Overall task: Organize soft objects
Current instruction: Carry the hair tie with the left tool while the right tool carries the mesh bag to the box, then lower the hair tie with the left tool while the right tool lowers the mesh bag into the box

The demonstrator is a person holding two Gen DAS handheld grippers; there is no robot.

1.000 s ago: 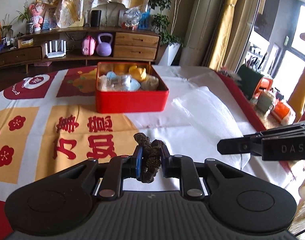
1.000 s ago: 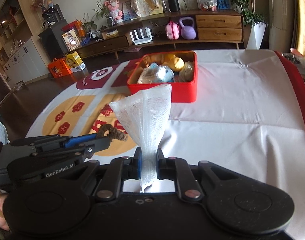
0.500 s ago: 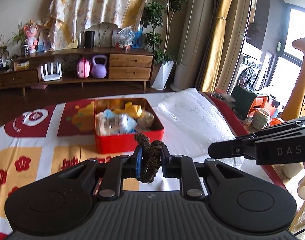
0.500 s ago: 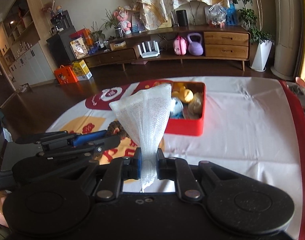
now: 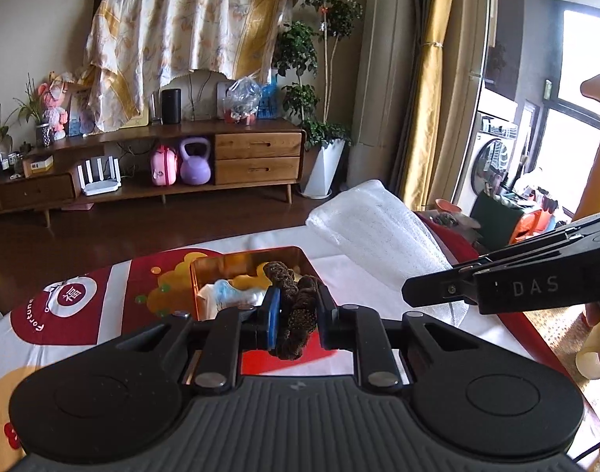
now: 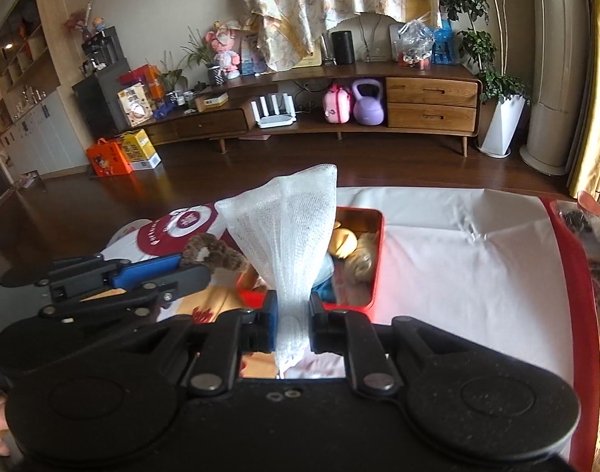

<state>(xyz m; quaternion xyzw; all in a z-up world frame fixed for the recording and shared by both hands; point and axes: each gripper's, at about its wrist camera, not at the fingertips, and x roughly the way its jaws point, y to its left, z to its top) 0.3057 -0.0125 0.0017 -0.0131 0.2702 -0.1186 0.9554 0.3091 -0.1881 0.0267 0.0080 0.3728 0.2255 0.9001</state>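
Note:
My left gripper (image 5: pixel 296 322) is shut on a dark brown fuzzy scrunchie (image 5: pixel 296 306) and holds it over the near edge of the red tin box (image 5: pixel 245 259). It also shows in the right wrist view (image 6: pixel 205 253). My right gripper (image 6: pixel 292 324) is shut on a white foam net sleeve (image 6: pixel 288 232), which stands up above the box (image 6: pixel 374 259). The sleeve also shows in the left wrist view (image 5: pixel 382 240), to the right of the box. The box holds several soft toys, yellow, blue and beige.
The table carries a white cloth (image 6: pixel 457 259) with red and yellow prints (image 5: pixel 72 303) and a red border (image 6: pixel 571 275). A wooden TV cabinet (image 5: pixel 182 165) stands across the dark floor. Cluttered items (image 5: pixel 512 212) sit beyond the table's right side.
Both grippers have risen and moved forward toward the red box, each still holding its object. The box now sits right under the fingertips.

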